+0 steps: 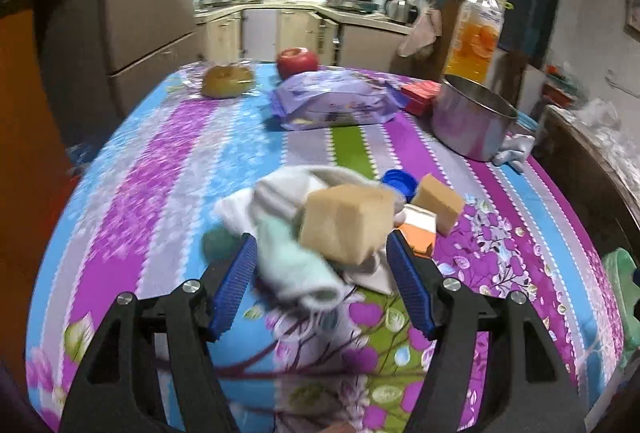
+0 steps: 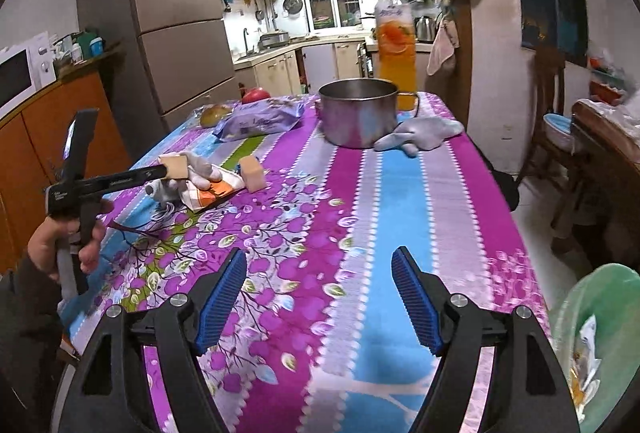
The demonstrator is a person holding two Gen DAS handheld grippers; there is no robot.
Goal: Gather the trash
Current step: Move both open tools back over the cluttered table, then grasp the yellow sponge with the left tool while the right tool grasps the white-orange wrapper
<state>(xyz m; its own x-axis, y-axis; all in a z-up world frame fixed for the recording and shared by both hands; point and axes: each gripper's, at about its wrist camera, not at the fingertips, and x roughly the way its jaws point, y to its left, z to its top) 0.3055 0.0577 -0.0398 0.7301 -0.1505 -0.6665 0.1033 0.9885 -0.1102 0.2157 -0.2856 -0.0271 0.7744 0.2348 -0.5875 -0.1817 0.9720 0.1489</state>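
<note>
Tongs (image 1: 320,245) open, sponge (image 1: 346,221) btwn, socks (image 1: 296,233)

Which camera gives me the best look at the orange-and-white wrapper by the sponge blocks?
The right wrist view. There the orange-and-white wrapper lies in the open beside the socks, most of its face visible. In the left wrist view only a corner of it shows, tucked behind the near sponge block and the left gripper's finger.

My left gripper (image 1: 320,253) and right gripper (image 2: 319,269) each had black angular arms, ridged blue pads (image 2: 224,297) and round silver screws (image 2: 179,300). A dark sleeve (image 2: 24,313) covered my left arm.
</note>
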